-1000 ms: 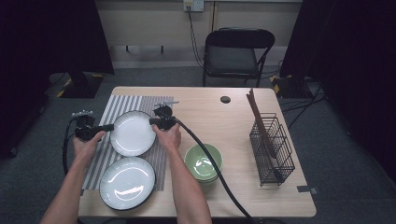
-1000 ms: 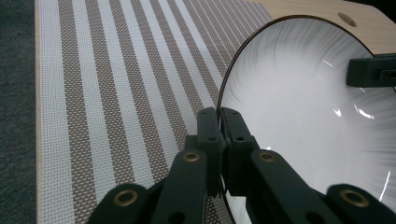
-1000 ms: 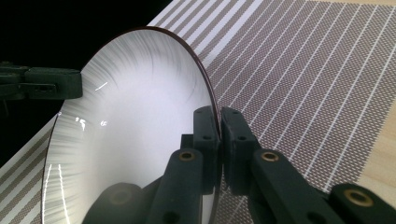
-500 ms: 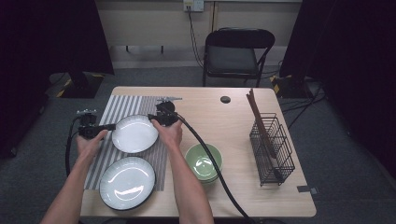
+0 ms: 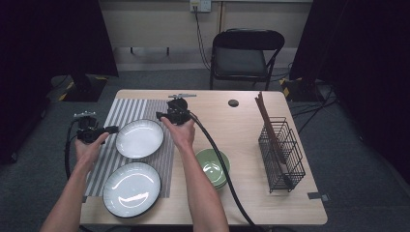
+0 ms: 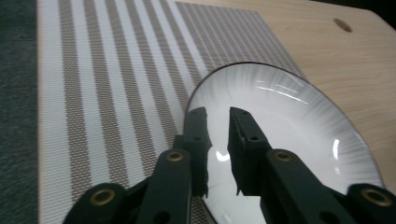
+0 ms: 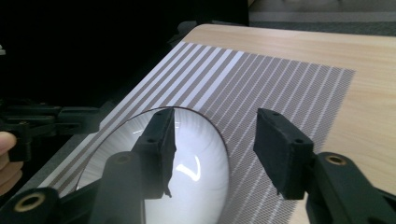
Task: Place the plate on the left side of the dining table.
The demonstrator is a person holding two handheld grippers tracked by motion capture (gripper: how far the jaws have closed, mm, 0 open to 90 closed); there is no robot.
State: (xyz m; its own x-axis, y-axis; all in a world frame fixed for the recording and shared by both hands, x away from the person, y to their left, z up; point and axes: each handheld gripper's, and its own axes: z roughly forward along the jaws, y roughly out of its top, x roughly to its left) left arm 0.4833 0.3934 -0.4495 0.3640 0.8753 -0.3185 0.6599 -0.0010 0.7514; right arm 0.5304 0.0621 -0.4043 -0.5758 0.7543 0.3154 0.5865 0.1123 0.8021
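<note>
Left gripper [image 6: 218, 112]: black jaws close together, narrow gap, set over the near rim of the upper round white glazed plate with a thin dark edge [image 6: 289, 126]; whether they pinch the rim or just straddle it I cannot tell. Right gripper [image 7: 215, 140]: jaws spread wide, nothing between them, one jaw above the plate's far rim, the other over the mat. In the high view the left gripper [image 5: 99, 130] sits at the plate's [image 5: 140, 138] left edge and the right gripper [image 5: 169, 115] at its upper right edge, so the plate looks bracketed from both sides, probably for a two-handed lift or slide

Plate lies on the grey-and-white striped woven placemat [image 5: 128, 113], coarse mesh weave; glossy surface with fine radial ribbing and highlights. A second matching plate [image 5: 131, 188] lies nearer the person, overhanging the mat's front edge. Pale green glazed ceramic bowl [image 5: 212, 166] sits right of the mat on the light wooden table [image 5: 241, 121]. Black wire rack [image 5: 282, 153] stands at the right with a brown slat leaning in it, well apart from both hands
</note>
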